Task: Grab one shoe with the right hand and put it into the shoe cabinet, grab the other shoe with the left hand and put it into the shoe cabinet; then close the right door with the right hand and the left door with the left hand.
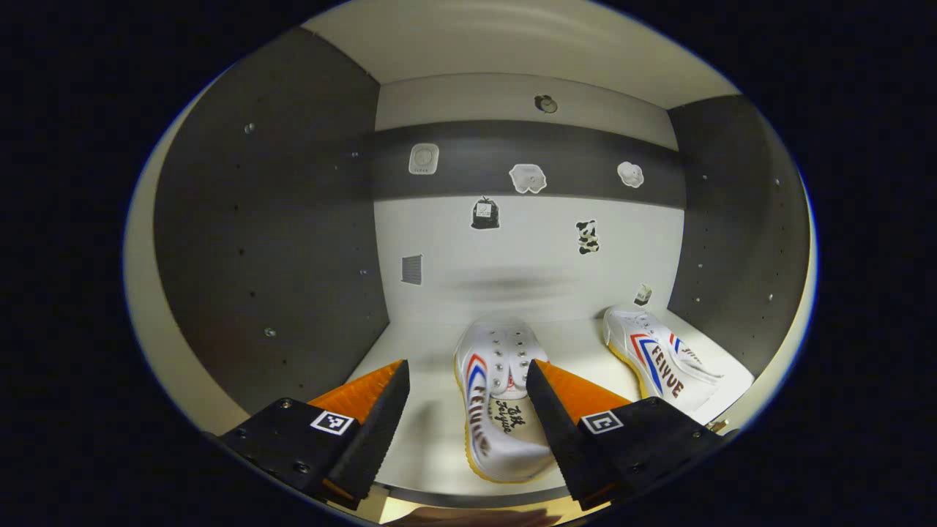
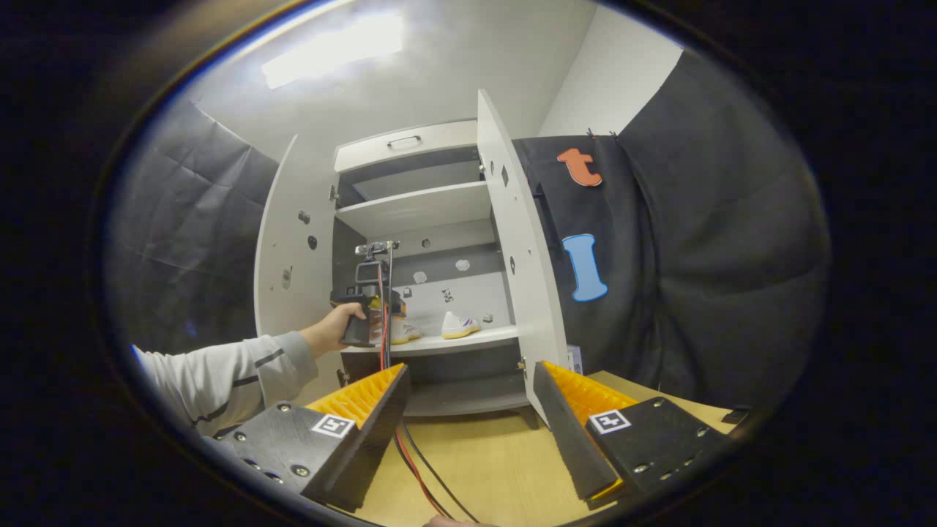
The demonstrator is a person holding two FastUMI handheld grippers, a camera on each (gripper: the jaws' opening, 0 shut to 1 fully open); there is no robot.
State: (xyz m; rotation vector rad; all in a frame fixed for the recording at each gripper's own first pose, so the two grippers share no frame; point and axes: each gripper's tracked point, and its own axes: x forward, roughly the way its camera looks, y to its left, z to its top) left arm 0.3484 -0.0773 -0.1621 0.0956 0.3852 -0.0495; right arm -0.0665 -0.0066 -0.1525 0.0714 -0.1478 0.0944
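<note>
Shoes, two, white with red and blue stripes, both on the cabinet shelf (image 1: 432, 351). Near shoe (image 1: 498, 395) lies just ahead of the left gripper (image 1: 468, 410), between its spread fingers but apart from them, apparently just set down. Far shoe (image 1: 659, 359) sits to that gripper's right, toe toward the back wall. Right gripper (image 2: 468, 417) hovers spread and empty over the wooden surface (image 2: 498, 468), facing the shoe cabinet (image 2: 410, 212). Right door (image 2: 520, 256) and left door (image 2: 289, 249) stand open; closing them looks to be what remains.
</note>
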